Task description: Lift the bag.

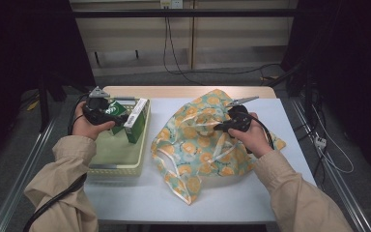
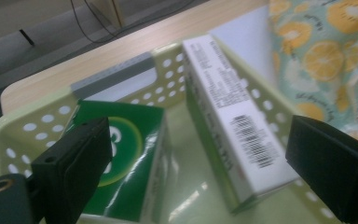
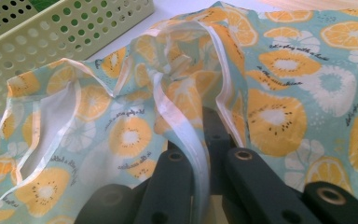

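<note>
A: Where are the grippers?
B: The left gripper (image 1: 107, 112), jaws wide apart, hovers over a pale green basket (image 1: 107, 169) at nine o'clock holding two green boxes (image 2: 130, 161).
A: The right?
B: The right gripper (image 1: 222, 126) is clamped on a fruit-print bag's (image 1: 207, 145) white trim (image 3: 182, 121), table centre.

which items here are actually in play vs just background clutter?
In play:
- left gripper, open over the basket
- green box and white-sided box in that basket
- right gripper, shut on the fruit-print bag

Lying about:
- cables on the floor behind the table
- power strip on the floor to the right
</note>
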